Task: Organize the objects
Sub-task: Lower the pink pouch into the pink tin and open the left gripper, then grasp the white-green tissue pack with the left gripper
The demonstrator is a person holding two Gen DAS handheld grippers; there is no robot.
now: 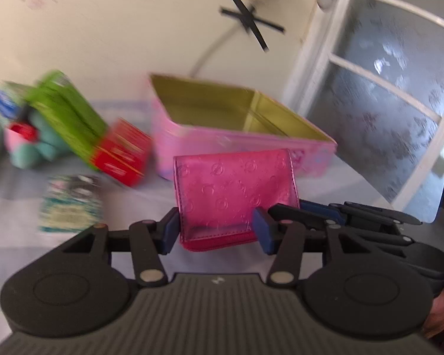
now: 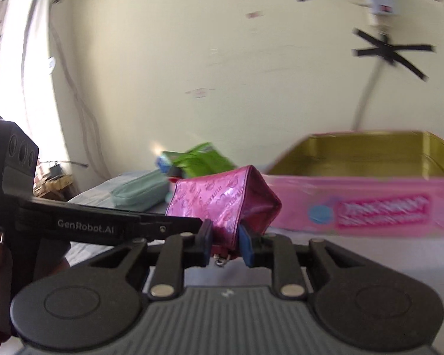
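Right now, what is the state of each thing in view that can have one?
Pink wallet: closed, held off the table by both grippers.
Pink tin box: open, no lid on it, looks empty.
Left hand-held gripper: shut on the wallet.
Right hand-held gripper: shut on the wallet.
Teal pouch: lying flat.

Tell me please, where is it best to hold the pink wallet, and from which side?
Grip the pink wallet at its bottom stitched edge, coming from below. It stands upright, thin and flat there, so the pads can close across it. Both the left tongs and right tongs hold it this way.
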